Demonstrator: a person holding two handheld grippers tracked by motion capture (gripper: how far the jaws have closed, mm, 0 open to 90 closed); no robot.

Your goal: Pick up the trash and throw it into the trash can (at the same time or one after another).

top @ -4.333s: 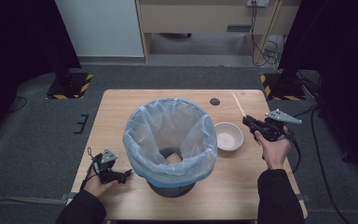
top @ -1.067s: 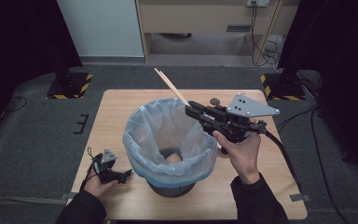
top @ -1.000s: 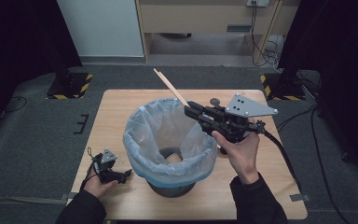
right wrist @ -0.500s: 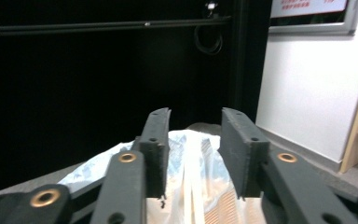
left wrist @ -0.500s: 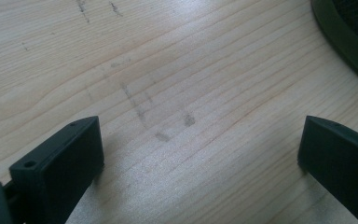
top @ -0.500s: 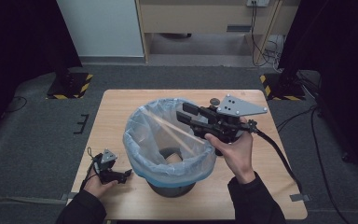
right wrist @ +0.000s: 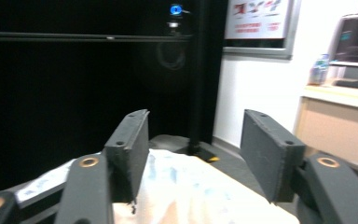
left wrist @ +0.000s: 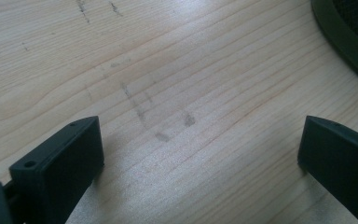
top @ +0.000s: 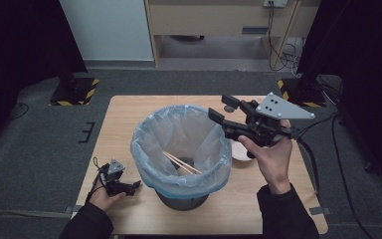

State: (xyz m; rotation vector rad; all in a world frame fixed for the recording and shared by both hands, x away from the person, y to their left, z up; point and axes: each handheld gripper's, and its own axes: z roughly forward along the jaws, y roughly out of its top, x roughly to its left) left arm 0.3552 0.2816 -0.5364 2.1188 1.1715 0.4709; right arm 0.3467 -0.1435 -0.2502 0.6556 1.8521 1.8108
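While the chopsticks (top: 181, 163) are lying inside the lined bin (top: 151, 129), slanting from its left wall down toward the right of its floor, the right claw (top: 219, 110) is hanging over the bin's far-right rim with its jaws apart, having just been opening, and nothing is between them. So the chopsticks are sitting below and to the left of that claw, dropped clear of it. Any next pickup is lying on the right: a small white bowl (top: 238, 151) is peeking out just beside the bin under the right hand, nearer that hand than the left. Down at the near-left of the tabletop (top: 124, 112), the left claw (top: 135, 184) is resting with jaws wide apart over bare wood; its own view is catching the bin's dark base (left wrist: 349, 39) at the upper right. From the right claw's view, crinkled liner (right wrist: 191, 184) is showing below the open jaws, though not the chopsticks.
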